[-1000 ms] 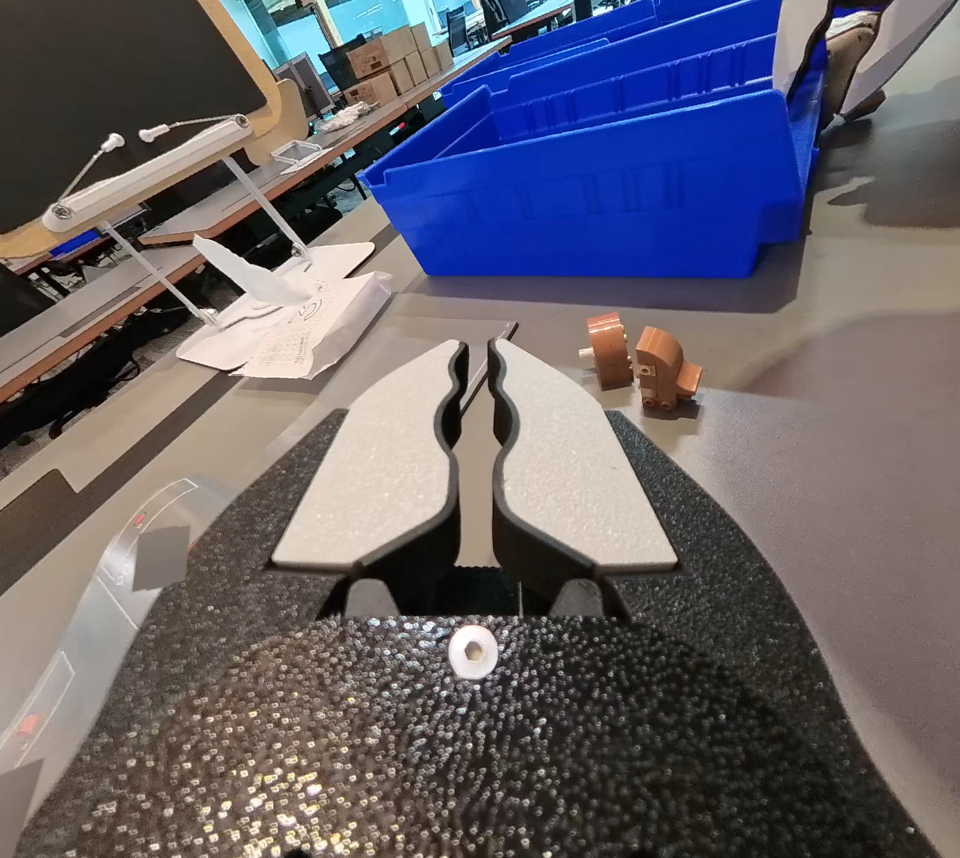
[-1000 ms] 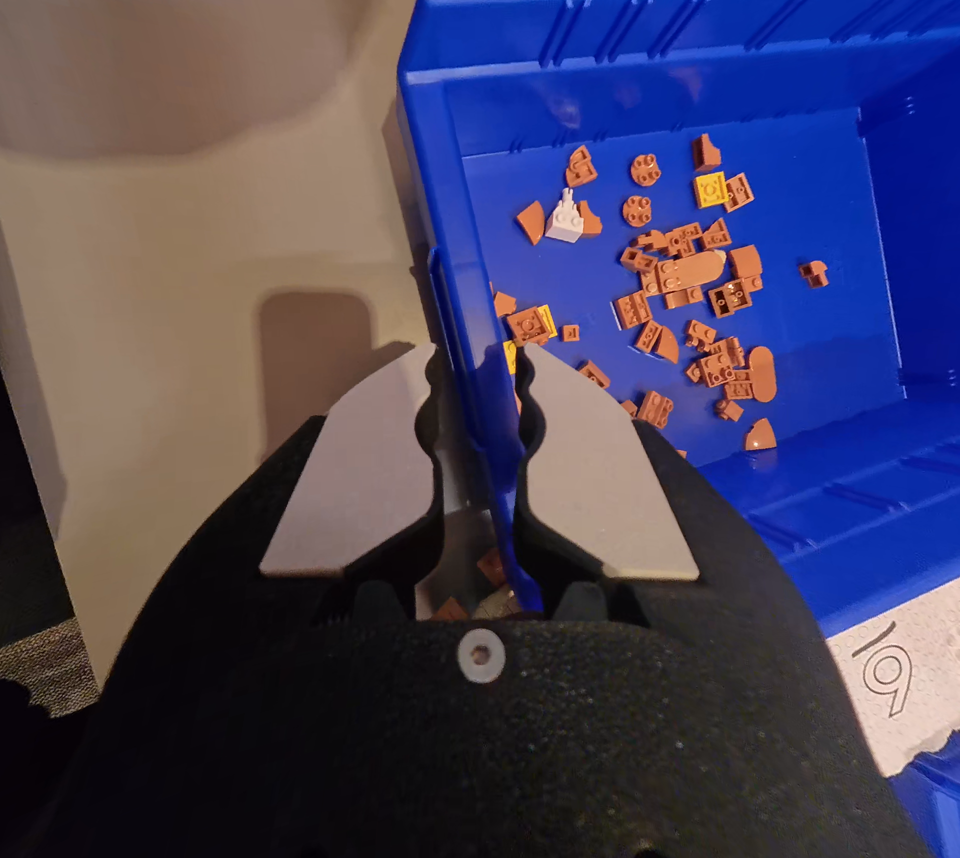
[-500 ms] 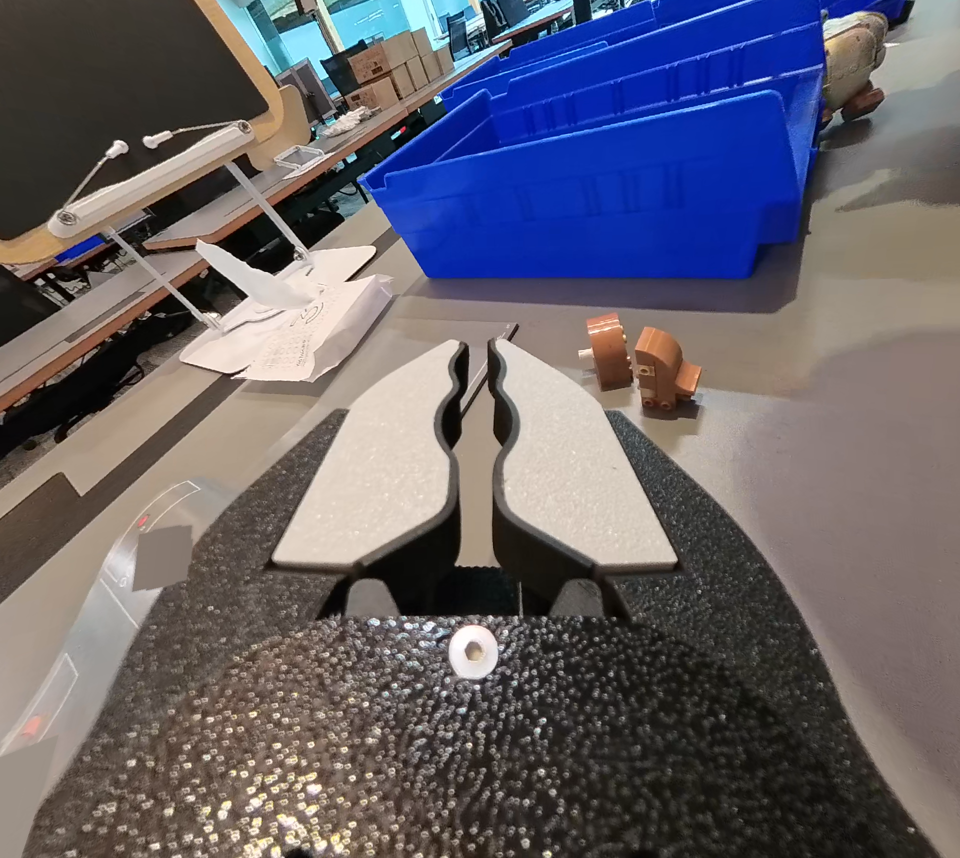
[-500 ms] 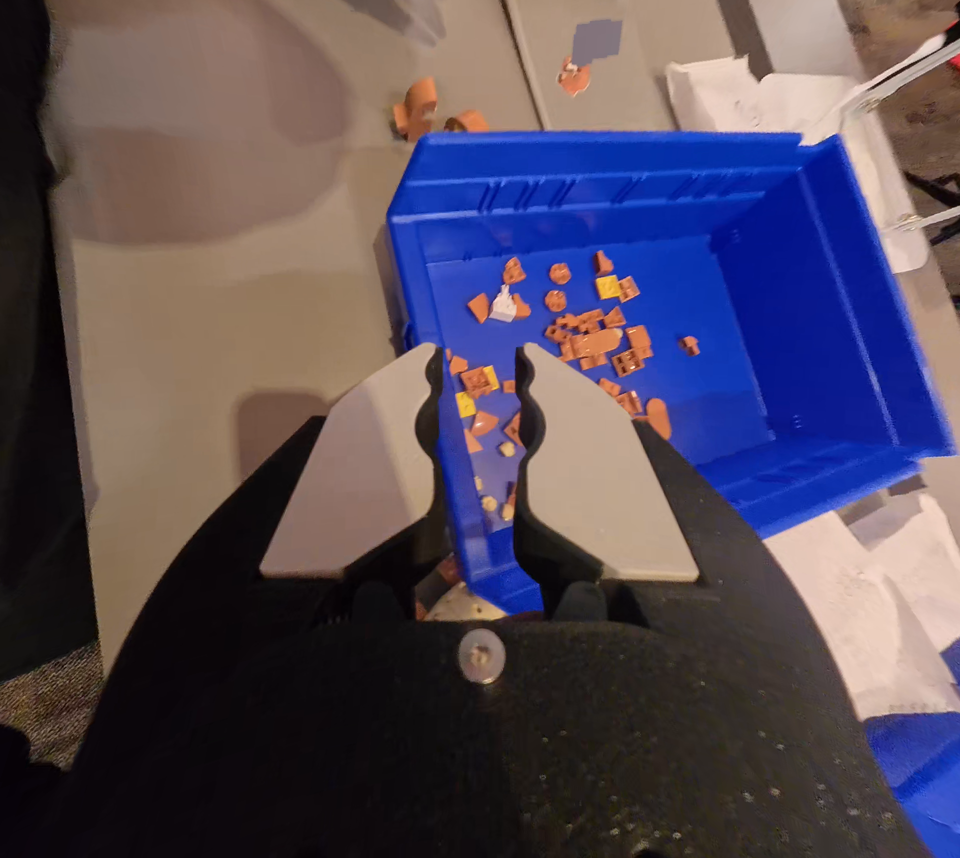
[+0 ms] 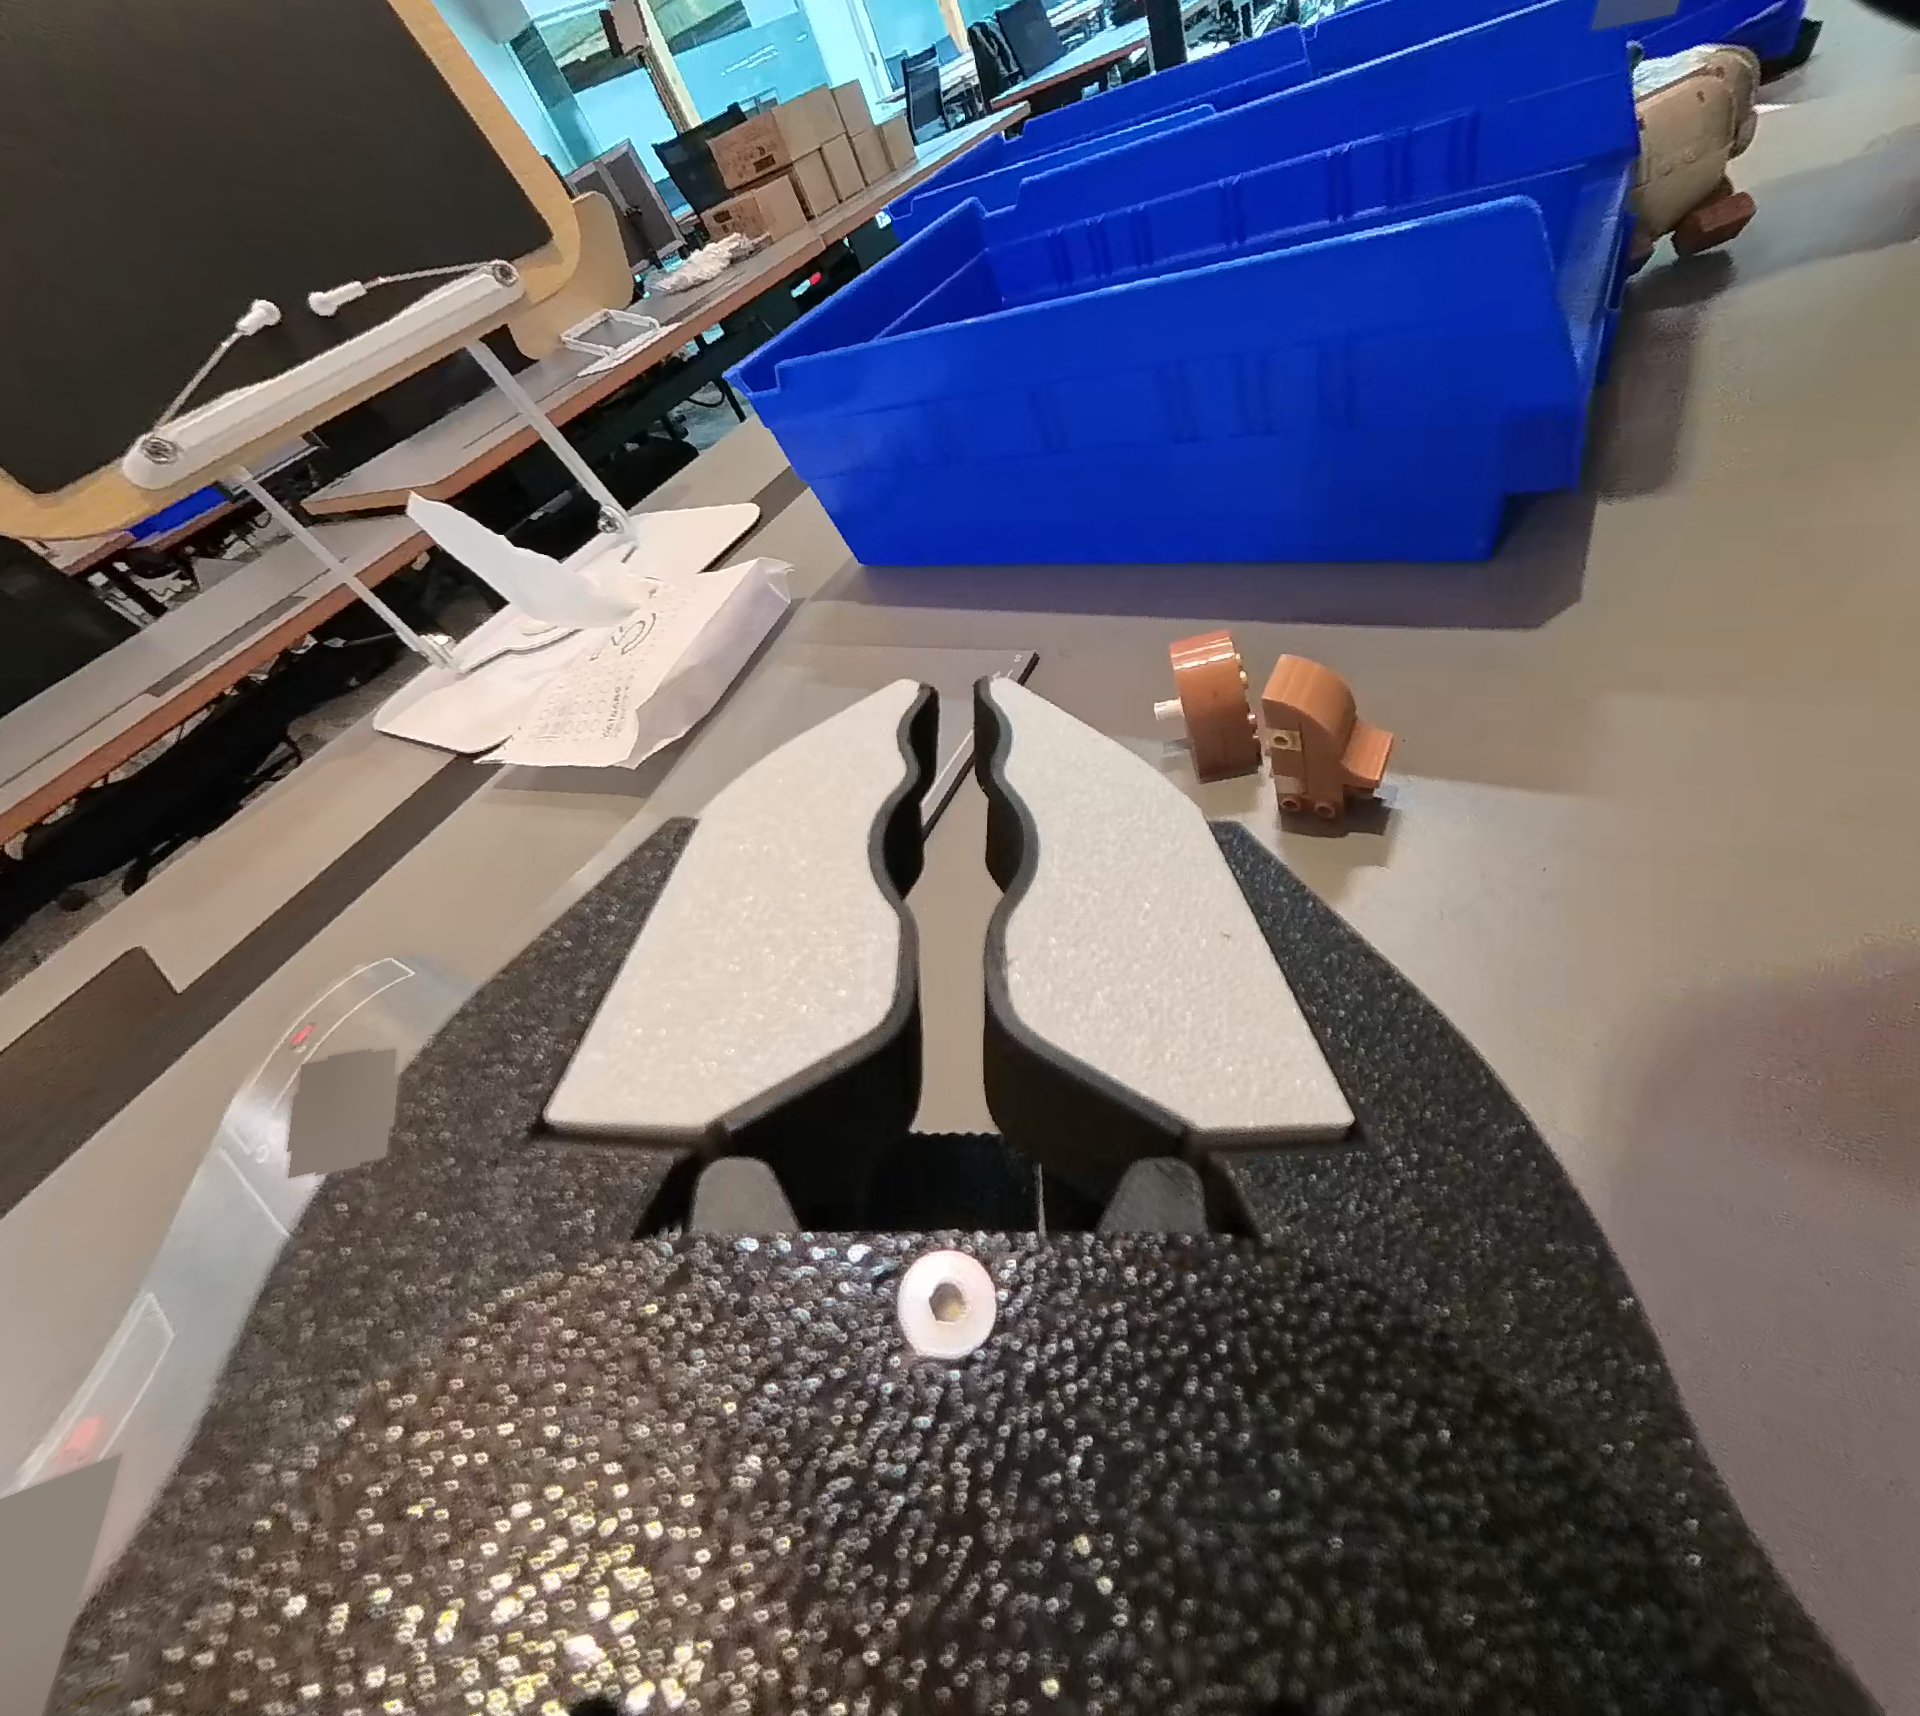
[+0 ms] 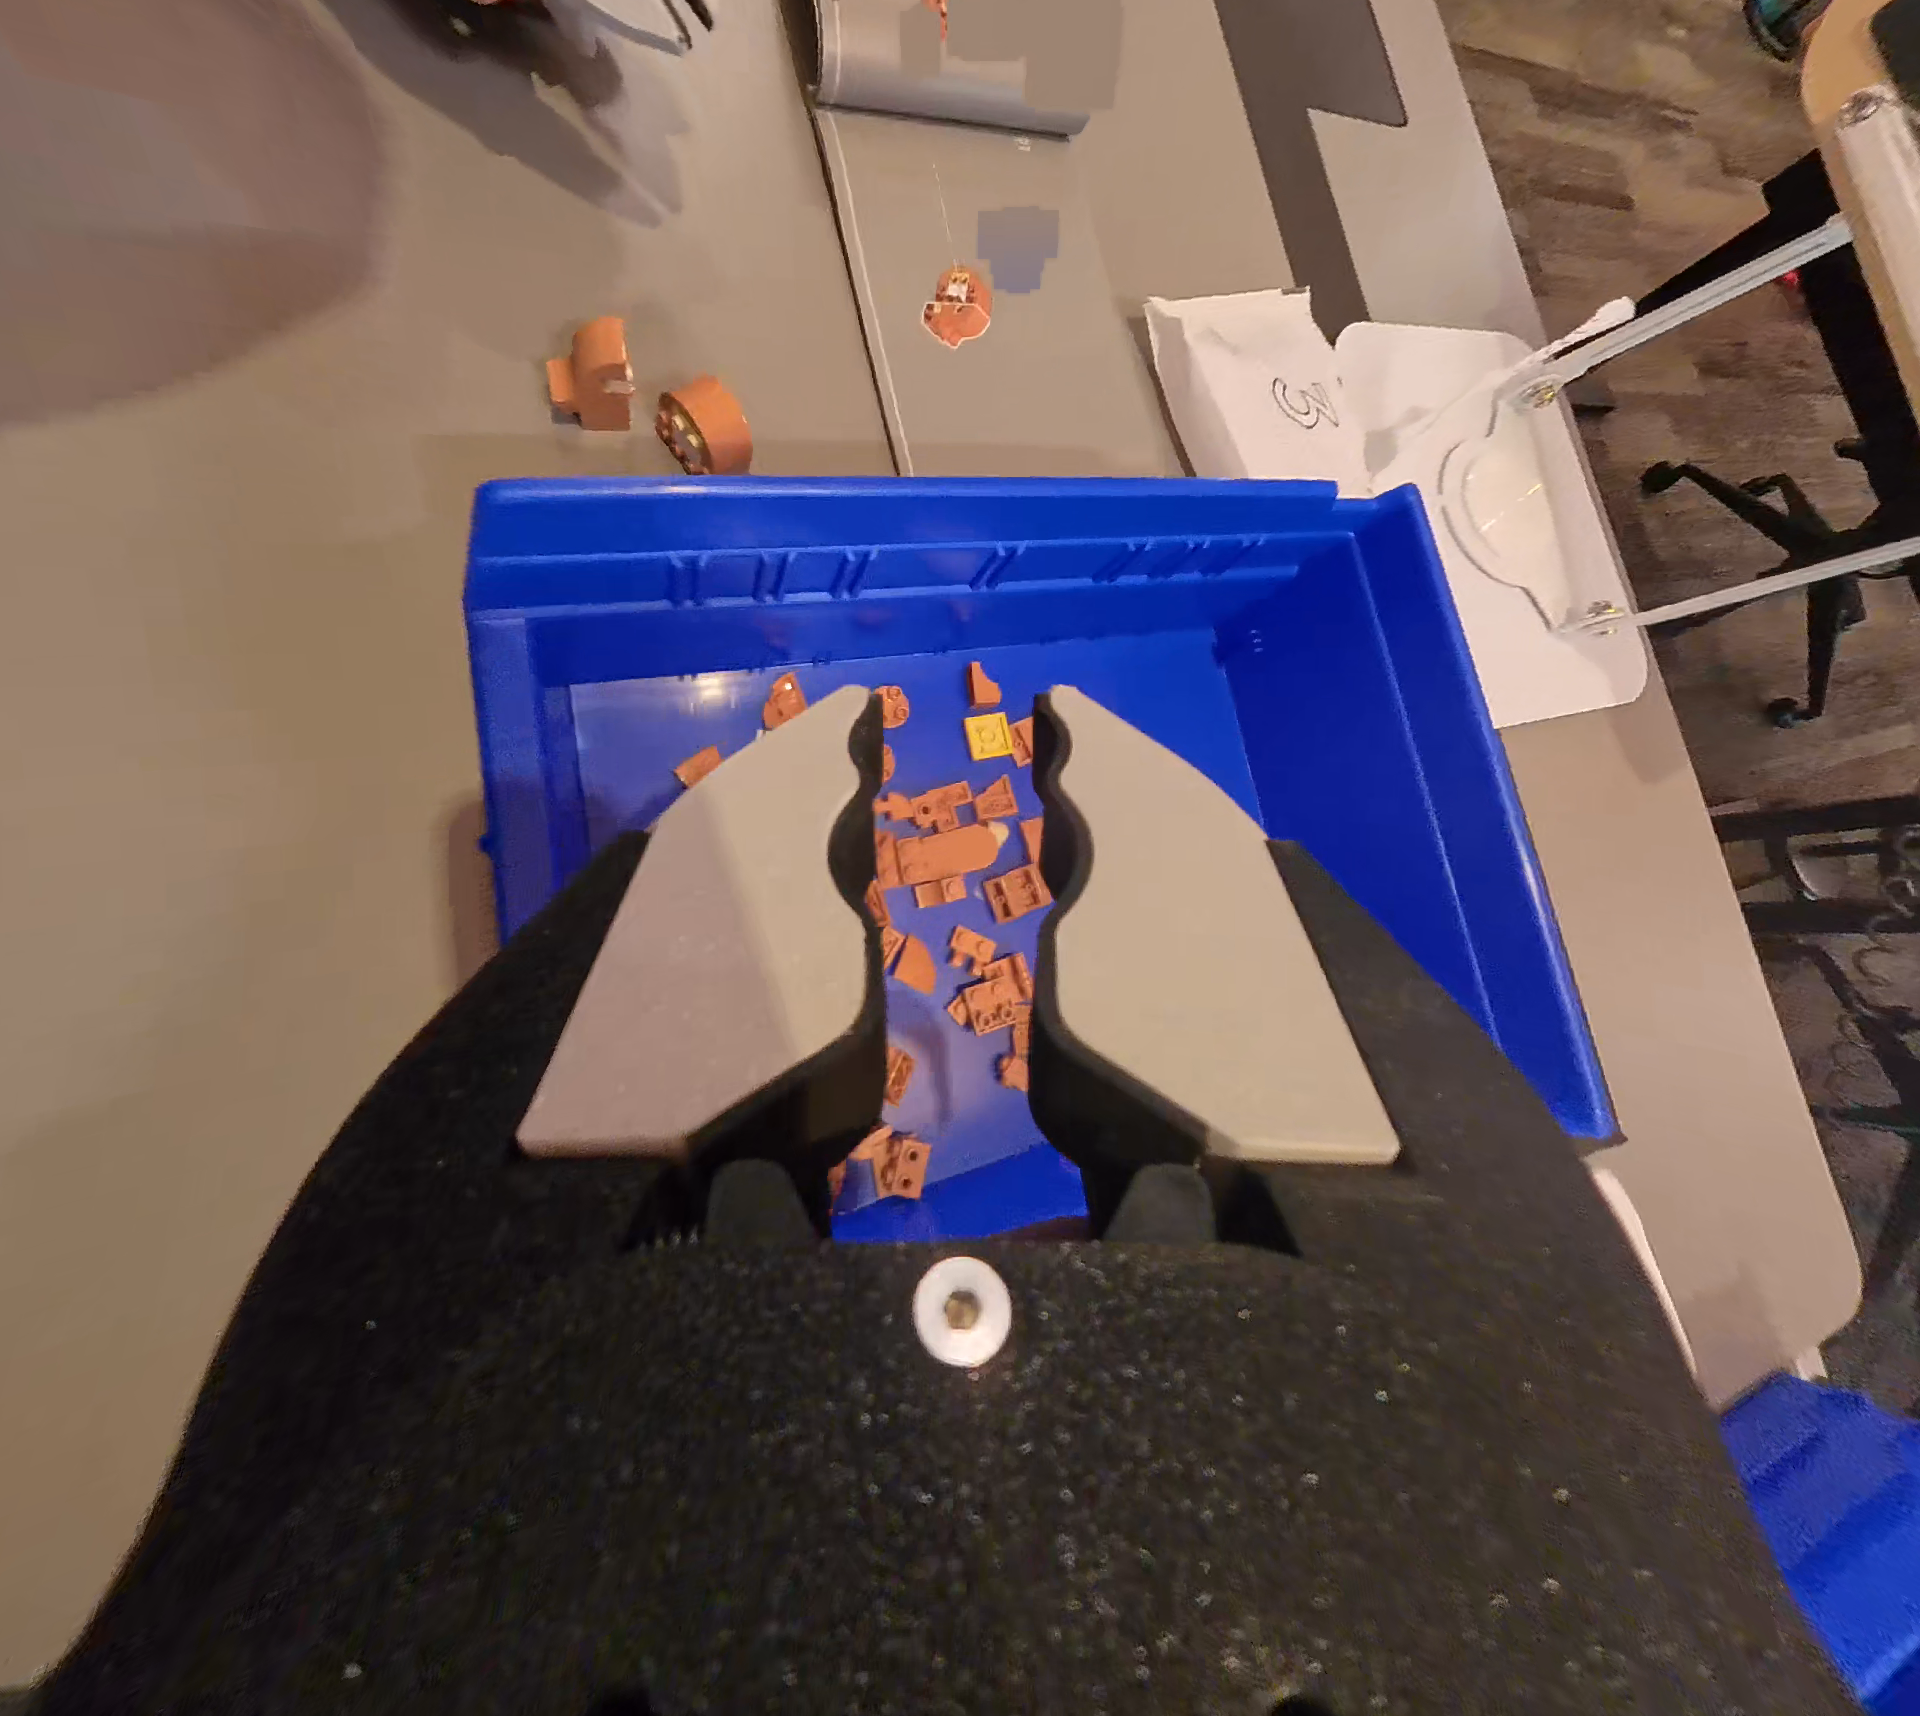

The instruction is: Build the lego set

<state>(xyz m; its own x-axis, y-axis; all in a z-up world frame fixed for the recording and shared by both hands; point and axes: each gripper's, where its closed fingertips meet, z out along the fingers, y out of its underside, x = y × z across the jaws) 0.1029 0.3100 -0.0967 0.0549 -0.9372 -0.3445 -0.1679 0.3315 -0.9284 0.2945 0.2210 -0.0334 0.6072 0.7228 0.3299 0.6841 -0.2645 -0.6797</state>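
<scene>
Bricks [image 6: 951,856] beneath parted jaws (hovering high)

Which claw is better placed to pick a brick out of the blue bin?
Probably the right claw: it hangs open directly above the loose orange bricks in the blue bin. The left claw sits low over the table, outside the bin.

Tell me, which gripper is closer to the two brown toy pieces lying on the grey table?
Left. The left gripper sits low on the table, with the brown pieces just ahead to its right. The right gripper hangs above the blue bin, the pieces lying beyond the bin's far wall.
</scene>
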